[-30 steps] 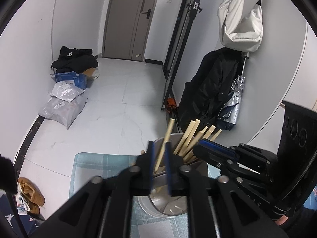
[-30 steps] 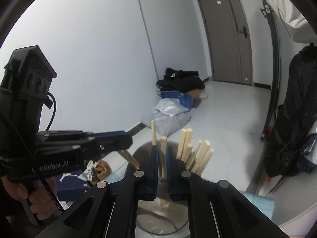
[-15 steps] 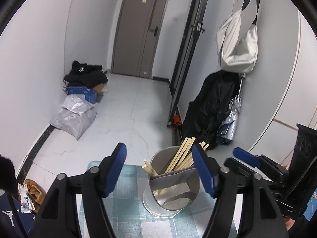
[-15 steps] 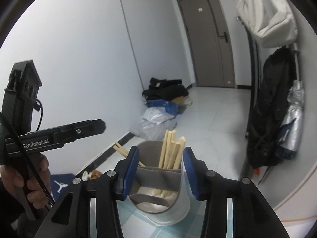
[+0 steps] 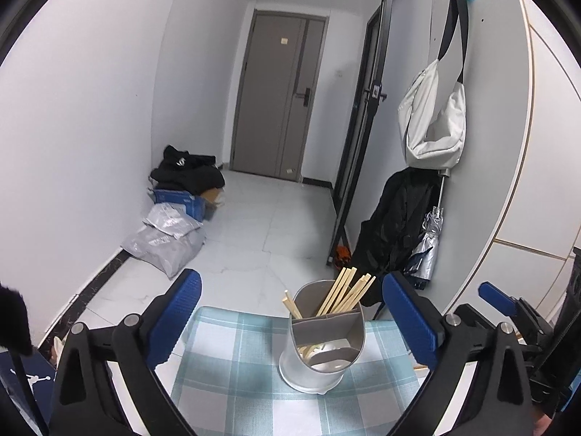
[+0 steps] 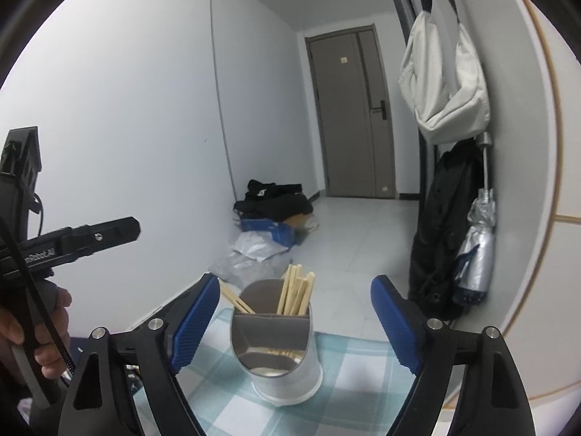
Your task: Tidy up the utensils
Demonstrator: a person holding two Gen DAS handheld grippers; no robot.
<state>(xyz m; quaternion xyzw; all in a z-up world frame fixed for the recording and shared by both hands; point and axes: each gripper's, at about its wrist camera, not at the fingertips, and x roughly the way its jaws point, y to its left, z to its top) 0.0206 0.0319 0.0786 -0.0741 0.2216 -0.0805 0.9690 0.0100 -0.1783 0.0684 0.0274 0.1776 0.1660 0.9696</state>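
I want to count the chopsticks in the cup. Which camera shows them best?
The left wrist view. There the chopsticks fan out above the metal cup, so single sticks show apart, plus one leaning left. In the right wrist view the chopsticks bunch into a tight overlapping bundle, with one leaning left, so counting is harder.

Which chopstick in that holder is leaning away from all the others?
The single chopstick at the left of the metal holder, tilted leftward over the rim. The other chopsticks stand bunched together, fanning to the right.
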